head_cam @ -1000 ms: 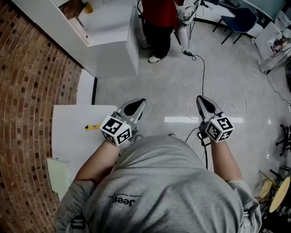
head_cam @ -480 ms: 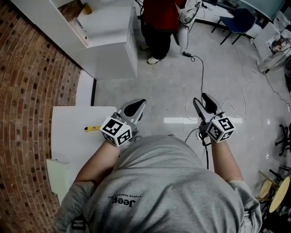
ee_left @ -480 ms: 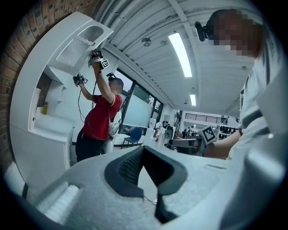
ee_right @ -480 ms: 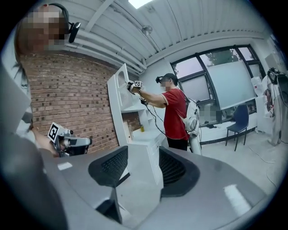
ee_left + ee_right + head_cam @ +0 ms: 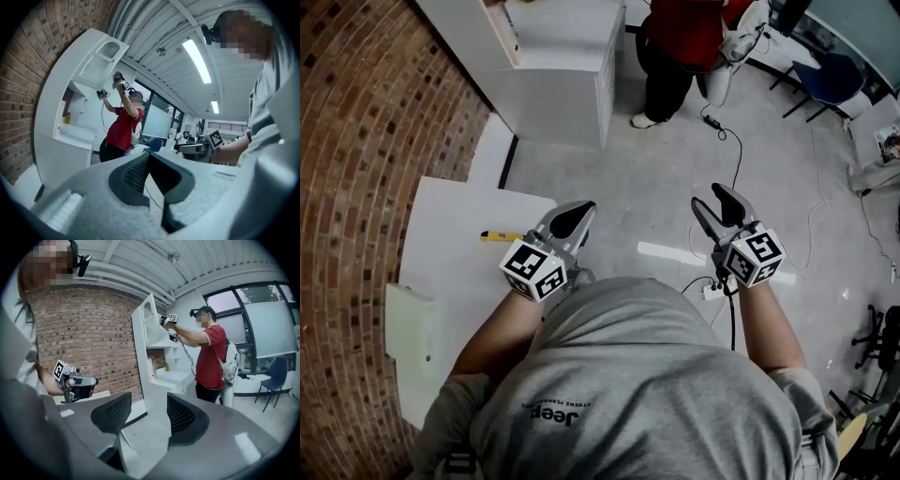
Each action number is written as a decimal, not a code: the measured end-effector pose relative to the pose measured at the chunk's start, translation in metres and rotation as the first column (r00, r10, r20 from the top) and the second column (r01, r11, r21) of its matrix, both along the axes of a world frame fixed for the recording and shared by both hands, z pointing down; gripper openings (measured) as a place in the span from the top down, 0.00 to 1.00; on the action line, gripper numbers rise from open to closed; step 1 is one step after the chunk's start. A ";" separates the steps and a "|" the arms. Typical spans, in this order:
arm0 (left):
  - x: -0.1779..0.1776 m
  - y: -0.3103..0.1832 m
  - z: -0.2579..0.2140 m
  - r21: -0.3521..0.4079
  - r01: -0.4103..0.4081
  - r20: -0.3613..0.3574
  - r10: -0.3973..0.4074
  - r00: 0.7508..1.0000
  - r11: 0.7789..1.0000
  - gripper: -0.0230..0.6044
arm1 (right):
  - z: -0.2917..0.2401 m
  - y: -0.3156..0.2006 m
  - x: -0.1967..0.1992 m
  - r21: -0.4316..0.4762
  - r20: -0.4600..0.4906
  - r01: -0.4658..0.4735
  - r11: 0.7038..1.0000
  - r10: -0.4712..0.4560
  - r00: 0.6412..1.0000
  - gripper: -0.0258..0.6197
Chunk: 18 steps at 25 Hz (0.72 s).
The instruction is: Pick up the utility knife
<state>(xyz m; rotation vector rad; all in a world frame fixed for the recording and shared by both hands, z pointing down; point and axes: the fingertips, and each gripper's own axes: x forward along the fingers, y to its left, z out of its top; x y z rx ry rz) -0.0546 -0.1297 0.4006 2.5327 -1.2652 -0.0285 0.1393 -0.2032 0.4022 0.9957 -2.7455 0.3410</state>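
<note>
Knife [image 5: 501, 236]: yellow, lying flat on the white table [image 5: 450, 281], near its far edge. Nothing touches it. In the head view it sits just left of the left gripper, clear of the jaws.

Left gripper [image 5: 575, 214]: jaws closed tip to tip, nothing between them. It is held by the table's right edge and points roughly level.

Right gripper [image 5: 711, 199]: jaws have just been opening and now stand wide, nothing between them. It is held over the floor [image 5: 647, 187], well apart from the table.

Wall [image 5: 366, 122]: brick, running along the table's left side.

Cabinet [image 5: 567, 70]: white, standing beyond the table.

Person [image 5: 684, 37]: red top, standing beside the cabinet with arms raised to its upper part.

Cable [image 5: 737, 159]: black, trailing across the floor.

Panel [image 5: 408, 347]: pale green, at the table's near corner.
</note>
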 end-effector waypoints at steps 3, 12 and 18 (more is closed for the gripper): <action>-0.039 0.012 0.002 -0.004 0.110 -0.007 -0.110 0.994 0.994 0.97 | 0.002 -0.009 -0.045 -0.009 -0.033 0.112 0.994 -0.113 0.993 0.59; -0.156 0.078 0.021 -0.033 0.414 0.005 -0.414 0.910 0.910 0.97 | 0.020 -0.003 -0.203 -0.047 -0.115 0.438 0.898 -0.441 0.890 0.58; -0.215 0.131 0.041 -0.060 0.563 0.009 -0.564 0.826 0.824 0.97 | 0.046 0.024 -0.305 -0.110 -0.188 0.601 0.791 -0.611 0.769 0.58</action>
